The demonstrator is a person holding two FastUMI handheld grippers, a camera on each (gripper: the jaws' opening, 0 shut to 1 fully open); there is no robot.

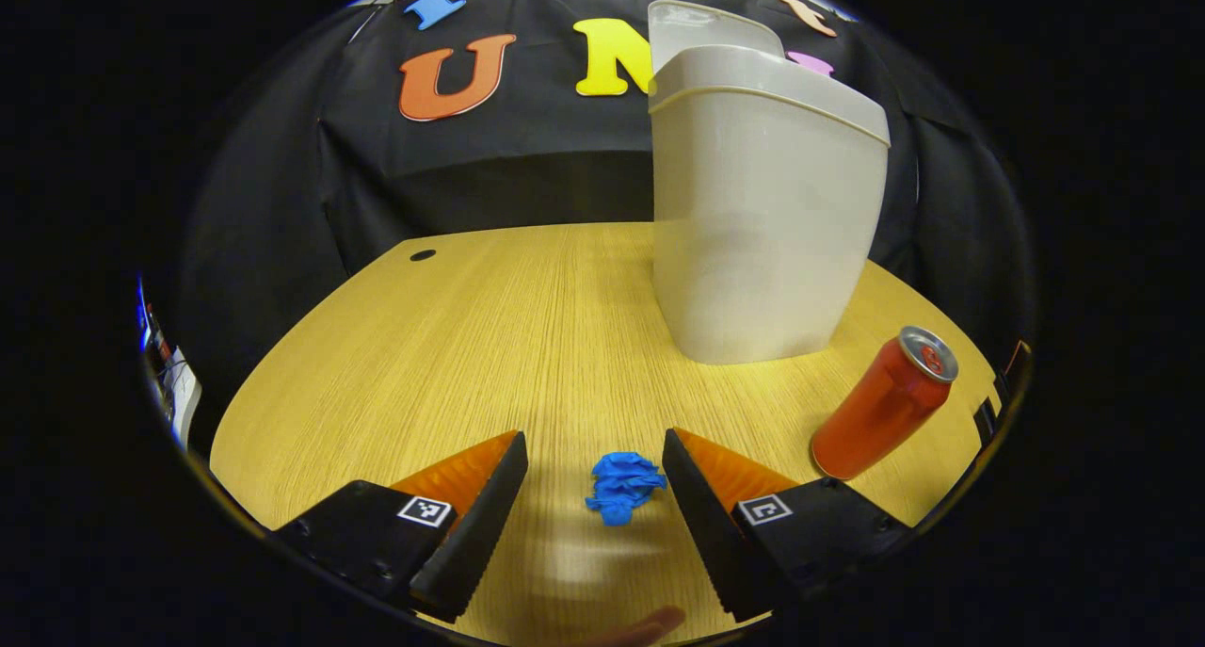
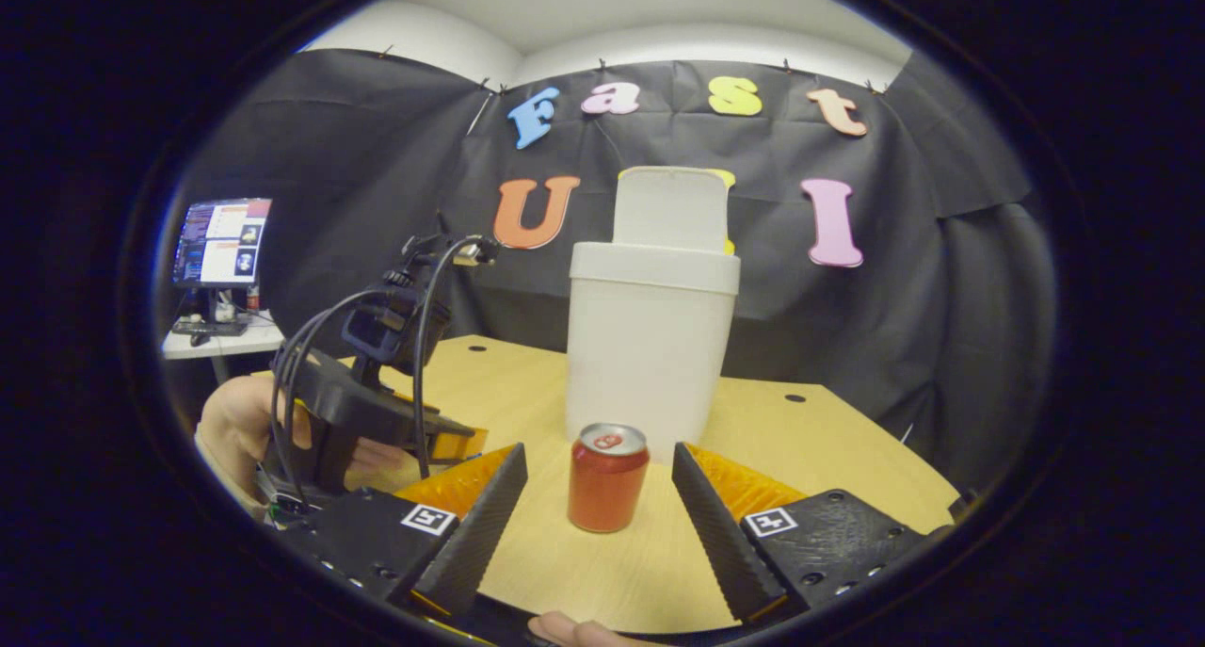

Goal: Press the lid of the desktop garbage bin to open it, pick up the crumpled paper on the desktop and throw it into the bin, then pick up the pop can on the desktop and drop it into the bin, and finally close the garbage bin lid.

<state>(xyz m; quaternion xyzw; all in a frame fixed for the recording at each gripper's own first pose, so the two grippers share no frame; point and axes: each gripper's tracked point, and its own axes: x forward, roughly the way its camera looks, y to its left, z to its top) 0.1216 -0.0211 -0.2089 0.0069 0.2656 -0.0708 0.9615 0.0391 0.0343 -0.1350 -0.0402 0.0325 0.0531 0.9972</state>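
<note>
In the left gripper view, a blue crumpled paper lies on the wooden table between the fingers of my left gripper, which is open; the paper sits closer to the right finger. The grey-white bin stands behind it with its lid raised. A red pop can stands to the right. In the right gripper view, my right gripper is open, with the pop can upright between and just beyond its fingers, apart from both. The bin with its lid up is behind the can. The left gripper is at the left, held by a hand.
The round wooden table has cable holes near its far edge. In the right gripper view, a side desk with a monitor stands far left, and a person's hand holds the left gripper's handle with cables looping above.
</note>
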